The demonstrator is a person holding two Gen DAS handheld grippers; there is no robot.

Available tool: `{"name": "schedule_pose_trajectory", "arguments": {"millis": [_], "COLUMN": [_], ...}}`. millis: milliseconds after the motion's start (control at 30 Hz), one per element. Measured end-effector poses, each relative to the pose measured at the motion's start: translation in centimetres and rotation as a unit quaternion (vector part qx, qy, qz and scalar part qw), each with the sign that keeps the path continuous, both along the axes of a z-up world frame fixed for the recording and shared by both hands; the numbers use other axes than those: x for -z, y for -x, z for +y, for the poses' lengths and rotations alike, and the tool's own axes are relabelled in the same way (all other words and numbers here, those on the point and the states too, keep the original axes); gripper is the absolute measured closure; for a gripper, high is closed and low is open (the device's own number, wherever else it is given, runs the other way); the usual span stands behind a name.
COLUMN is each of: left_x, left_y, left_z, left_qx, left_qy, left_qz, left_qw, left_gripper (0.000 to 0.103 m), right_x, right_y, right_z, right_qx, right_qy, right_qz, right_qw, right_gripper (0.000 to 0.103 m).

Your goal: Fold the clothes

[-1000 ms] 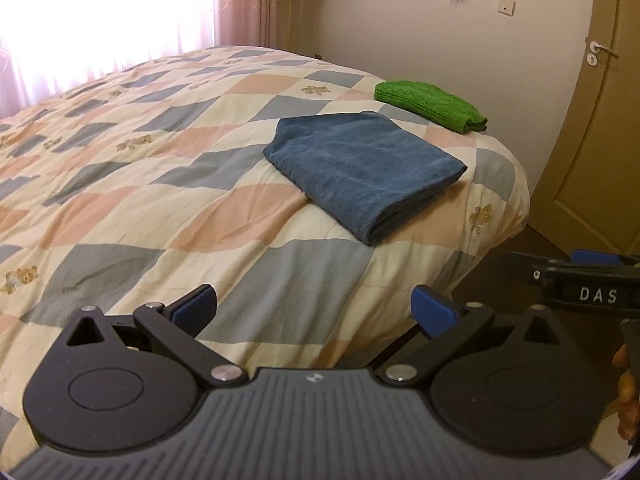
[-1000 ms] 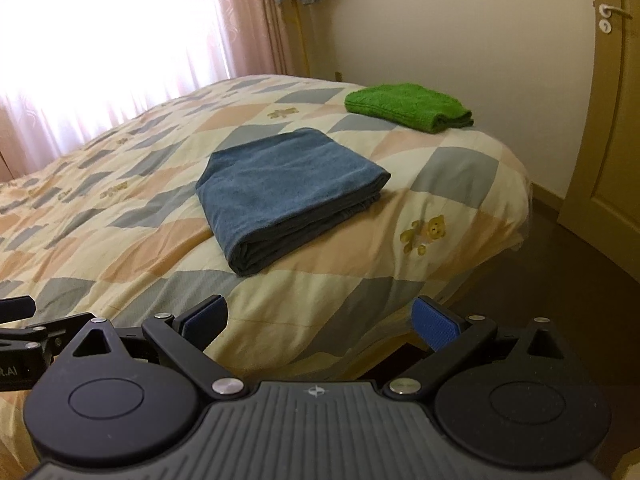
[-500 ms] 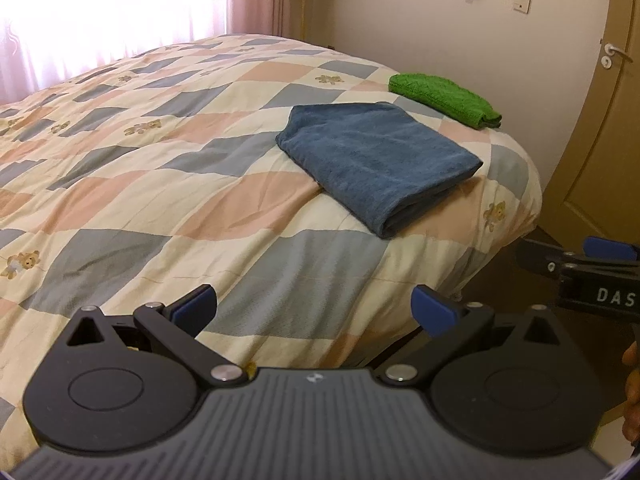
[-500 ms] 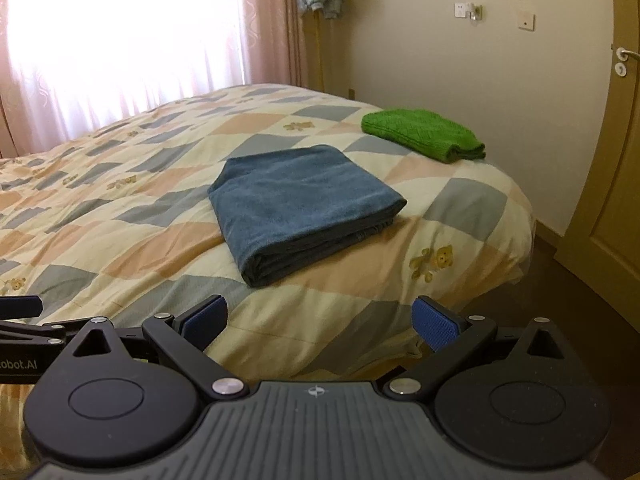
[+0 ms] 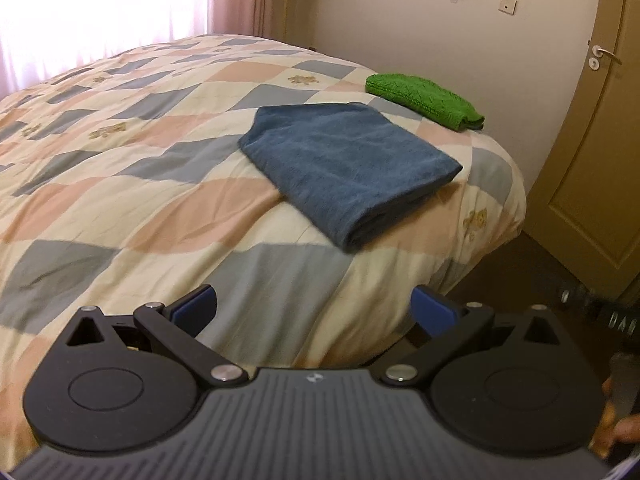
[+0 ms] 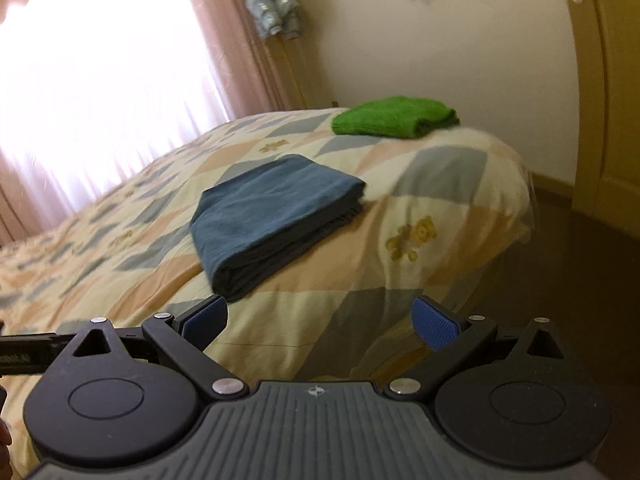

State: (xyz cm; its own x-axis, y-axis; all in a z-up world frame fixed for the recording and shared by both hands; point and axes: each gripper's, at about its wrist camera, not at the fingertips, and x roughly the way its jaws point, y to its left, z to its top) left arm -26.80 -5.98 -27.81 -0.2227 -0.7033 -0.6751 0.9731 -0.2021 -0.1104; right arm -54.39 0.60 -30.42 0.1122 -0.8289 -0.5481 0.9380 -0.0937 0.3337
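Note:
A folded blue towel (image 5: 344, 168) lies on the checked bedspread (image 5: 132, 200) near the bed's foot; it also shows in the right wrist view (image 6: 272, 216). A folded green cloth (image 5: 424, 96) lies beyond it by the bed's far corner, also in the right wrist view (image 6: 394, 120). My left gripper (image 5: 314, 312) is open and empty, held back over the bed's near edge. My right gripper (image 6: 320, 322) is open and empty, also well short of the blue towel.
A door (image 5: 596, 152) stands to the right, with dark floor (image 6: 560, 272) beside the bed. A bright window with pink curtains (image 6: 224, 40) is at the back left. A pale garment (image 6: 272, 4) hangs in the corner.
Both grippers have drawn back and tilted up; the bed and towels sit lower in view. The right wrist view is now blurred and rolled. Both towels lie unmoved.

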Motion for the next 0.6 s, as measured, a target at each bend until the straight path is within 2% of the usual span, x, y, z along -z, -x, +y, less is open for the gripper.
{"name": "schedule_pose_trajectory", "arguments": {"millis": [133, 233, 300, 400, 467, 533, 567, 600], "left_x": [1.6, 3.3, 4.1, 4.3, 3.8, 3.1, 2.7, 2.3], "left_y": [1.4, 1.9, 2.0, 2.1, 2.2, 2.7, 3.0, 3.3], "left_z": [-4.0, -8.1, -10.9, -15.0, -17.3, -19.1, -19.9, -20.7], "left_qx": [0.008, 0.016, 0.016, 0.016, 0.012, 0.012, 0.020, 0.028], "left_qy": [-0.005, -0.008, -0.019, -0.048, -0.057, -0.070, -0.077, -0.084], "left_qz": [0.006, 0.032, 0.047, 0.077, 0.088, 0.082, 0.078, 0.075], "left_qw": [0.9999, 0.9993, 0.9986, 0.9958, 0.9944, 0.9941, 0.9938, 0.9933], "left_gripper": [0.001, 0.002, 0.009, 0.011, 0.013, 0.024, 0.037, 0.045], "right_x": [3.4, 6.2, 8.0, 8.5, 7.3, 5.1, 4.1, 3.2], "right_y": [2.2, 3.9, 5.0, 6.2, 6.3, 5.6, 5.2, 4.6], "right_z": [-1.7, -4.6, -6.7, -11.2, -14.1, -16.9, -18.2, -19.5], "right_qx": [0.003, 0.004, 0.003, -0.003, -0.015, -0.032, -0.041, -0.051], "right_qy": [-0.010, -0.037, -0.054, -0.061, -0.044, -0.023, -0.023, -0.030], "right_qz": [-0.022, -0.039, -0.052, -0.058, -0.056, -0.044, -0.039, -0.032], "right_qw": [1.000, 0.999, 0.997, 0.996, 0.997, 0.998, 0.998, 0.998], "right_gripper": [0.002, 0.004, 0.023, 0.033, 0.043, 0.053, 0.065, 0.077]}}
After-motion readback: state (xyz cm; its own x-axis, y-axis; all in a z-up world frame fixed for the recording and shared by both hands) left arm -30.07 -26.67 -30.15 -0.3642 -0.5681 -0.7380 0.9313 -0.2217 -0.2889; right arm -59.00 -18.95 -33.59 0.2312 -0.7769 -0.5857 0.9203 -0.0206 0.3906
